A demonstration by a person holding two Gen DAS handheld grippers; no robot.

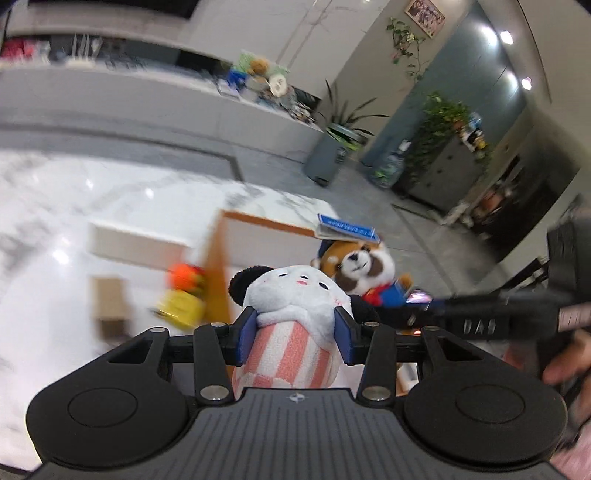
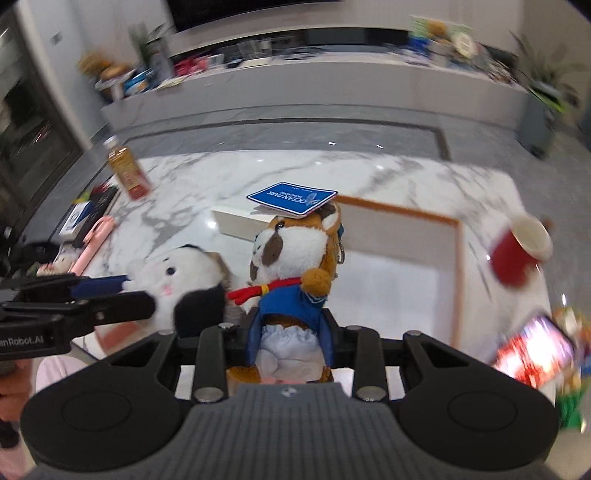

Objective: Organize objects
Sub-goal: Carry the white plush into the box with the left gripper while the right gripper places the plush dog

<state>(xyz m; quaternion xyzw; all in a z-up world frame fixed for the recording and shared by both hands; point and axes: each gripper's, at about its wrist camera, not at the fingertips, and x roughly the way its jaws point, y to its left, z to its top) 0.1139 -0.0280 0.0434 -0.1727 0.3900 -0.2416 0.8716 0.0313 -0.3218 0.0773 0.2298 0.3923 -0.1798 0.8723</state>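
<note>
Two plush toys held over marble tabletop (image 2: 388, 177).
Left fingers (image 1: 255, 332) clamped on panda plush (image 1: 295, 295); right fingers (image 2: 255, 332) pinching red-panda plush (image 2: 291, 258).

- A home's open living area: a marble-patterned counter (image 2: 258, 173) stands before a long low ledge (image 2: 332, 79) crowded with toys and knick-knacks.
- Potted plants (image 1: 439, 122), a framed picture (image 1: 424, 16) and a grey cabinet (image 1: 443, 173) line the walls.

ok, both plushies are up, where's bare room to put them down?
Bare: inside the wood-edged white tray, and the marble between the bottle and the blue tag. Crowded: the left edge by the pink item, and the right by the red cup and phone.
</note>
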